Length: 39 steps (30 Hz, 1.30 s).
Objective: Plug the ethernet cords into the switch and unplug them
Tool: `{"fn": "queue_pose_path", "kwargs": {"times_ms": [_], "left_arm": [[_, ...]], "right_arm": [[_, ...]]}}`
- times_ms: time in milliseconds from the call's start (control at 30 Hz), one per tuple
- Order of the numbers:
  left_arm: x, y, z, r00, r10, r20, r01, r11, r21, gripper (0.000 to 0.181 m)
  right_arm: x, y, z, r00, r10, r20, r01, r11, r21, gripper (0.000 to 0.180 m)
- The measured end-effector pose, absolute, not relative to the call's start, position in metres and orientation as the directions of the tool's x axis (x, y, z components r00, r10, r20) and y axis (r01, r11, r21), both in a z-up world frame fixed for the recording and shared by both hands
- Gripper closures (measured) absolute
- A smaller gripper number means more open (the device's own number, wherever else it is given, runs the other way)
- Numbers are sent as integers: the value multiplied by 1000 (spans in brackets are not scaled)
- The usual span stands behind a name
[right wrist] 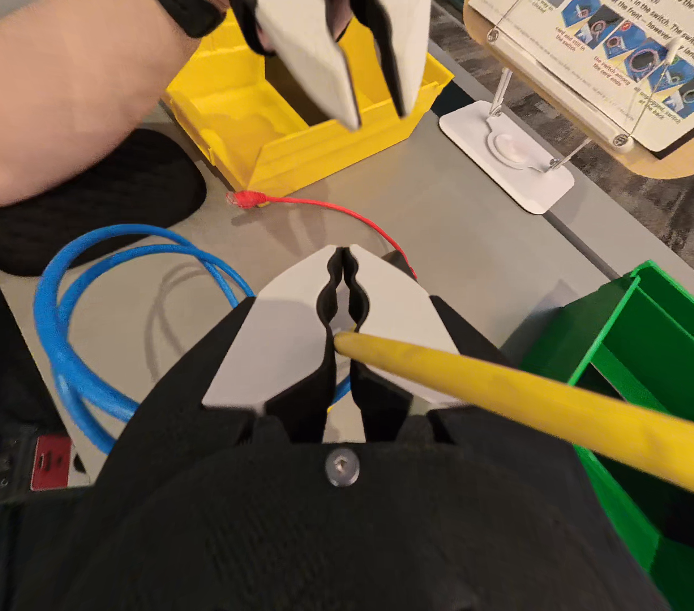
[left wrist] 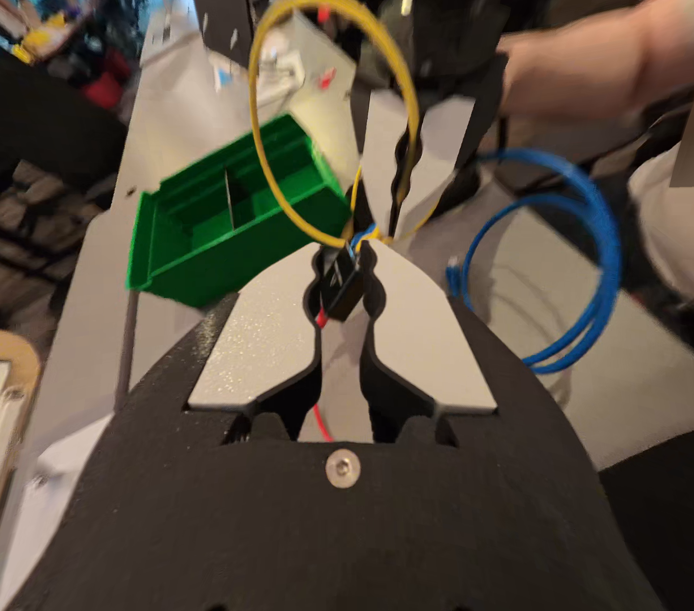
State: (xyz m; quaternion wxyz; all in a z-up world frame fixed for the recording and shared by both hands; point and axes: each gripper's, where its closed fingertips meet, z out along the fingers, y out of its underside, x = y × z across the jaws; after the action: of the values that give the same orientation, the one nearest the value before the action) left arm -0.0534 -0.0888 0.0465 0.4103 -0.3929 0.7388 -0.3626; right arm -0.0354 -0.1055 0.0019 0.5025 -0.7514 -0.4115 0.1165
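- Between the left claw's [left wrist: 347,249] fingers, in the left wrist view, sits a small black switch [left wrist: 343,287], pinched near the tips and lifted off the desk [left wrist: 157,127], probably to steady it for unplugging.
- 3 cords meet at the switch: a yellow cord [left wrist: 263,127] arches up in a loop, a blue cord [left wrist: 586,255] coils toward the desk's right edge with 1 free plug dangling, and a red cord [left wrist: 320,416] drops below the fingers.
- A green bin [left wrist: 210,255] lies near the left edge; the right claw [left wrist: 400,179], farther off, looks pressed on the yellow loop.
- Over the desk, in the right wrist view, the right claw [right wrist: 343,249] is pressed together with the yellow cord [right wrist: 525,401] caught between its fingers, likely so it can be pulled out.
- The red cord's [right wrist: 338,208] free plug rests beside a yellow bin [right wrist: 326,149] at the far edge; the left claw [right wrist: 375,116] hangs above it, and I cannot tell its state from this view.
- An instruction card [right wrist: 586,29] with printed text and photos stands on a white stand [right wrist: 525,176] at the right edge; its wording I leave unquoted.
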Motion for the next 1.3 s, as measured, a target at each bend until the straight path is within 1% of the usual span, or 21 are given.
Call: {"fn": "queue_pose_path", "kwargs": {"times_ms": [100, 133, 200, 233, 300, 333, 400, 467, 533, 567, 600, 700, 767, 867, 967, 1033, 1300], "left_arm": [[-36, -79, 18, -321, -863, -391, -376, 495, -784, 148], [-28, -79, 11, -320, -858, -401, -385, 504, -773, 138], [-12, -78, -4, -316, -845, -432, -415, 533, -738, 125], [-7, -80, -15, -333, -835, -438, -440, 549, -710, 116], [4, -79, -30, -333, -810, -482, -490, 585, -646, 104], [9, -82, -38, -347, -799, -492, -504, 601, -620, 103], [22, -79, -48, -336, -758, -559, -525, 643, -557, 107], [35, -61, -49, -247, -682, -688, -530, 689, -493, 130], [42, -58, -51, -228, -622, -749, -503, 734, -457, 156], [43, -54, -47, -210, -585, -784, -511, 749, -422, 156], [43, -53, -42, -192, -572, -797, -519, 749, -412, 156], [39, -50, -22, -132, -564, -815, -524, 738, -425, 156], [34, -49, 0, -75, -505, -860, -519, 756, -398, 156], [25, -45, 36, 38, -381, -924, -530, 776, -342, 156], [20, -46, 54, 92, -321, -943, -544, 776, -318, 156], [16, -45, 61, 120, -290, -949, -557, 772, -306, 156], [6, -39, 77, 174, -273, -946, -599, 734, -322, 156]], "right_arm": [[-25, -107, 9, 614, 742, 268, 539, -147, -830, 179], [-24, -108, 13, 606, 747, 273, 546, -142, -826, 179], [-20, -109, 21, 600, 747, 286, 556, -133, -820, 179], [-18, -110, 24, 598, 745, 295, 566, -131, -814, 179], [-14, -110, 26, 594, 741, 314, 584, -129, -801, 179], [-13, -110, 26, 593, 739, 319, 591, -130, -796, 178], [-10, -109, 27, 595, 736, 323, 590, -127, -797, 178], [-8, -109, 28, 600, 738, 308, 573, -128, -809, 179], [-4, -109, 29, 614, 729, 303, 557, -128, -821, 179], [-2, -109, 30, 622, 723, 300, 546, -127, -828, 178], [0, -109, 34, 638, 714, 288, 518, -121, -847, 177], [8, -110, 51, 714, 653, 253, 420, -110, -901, 174], [15, -113, 66, 770, 586, 255, 370, -83, -926, 164], [20, -122, 87, 828, 500, 254, 310, -30, -950, 160], [16, -128, 93, 835, 486, 257, 302, -16, -953, 160], [16, -129, 92, 839, 477, 260, 322, -51, -945, 161], [15, -125, 96, 865, 451, 220, 289, -89, -953, 164]]}}
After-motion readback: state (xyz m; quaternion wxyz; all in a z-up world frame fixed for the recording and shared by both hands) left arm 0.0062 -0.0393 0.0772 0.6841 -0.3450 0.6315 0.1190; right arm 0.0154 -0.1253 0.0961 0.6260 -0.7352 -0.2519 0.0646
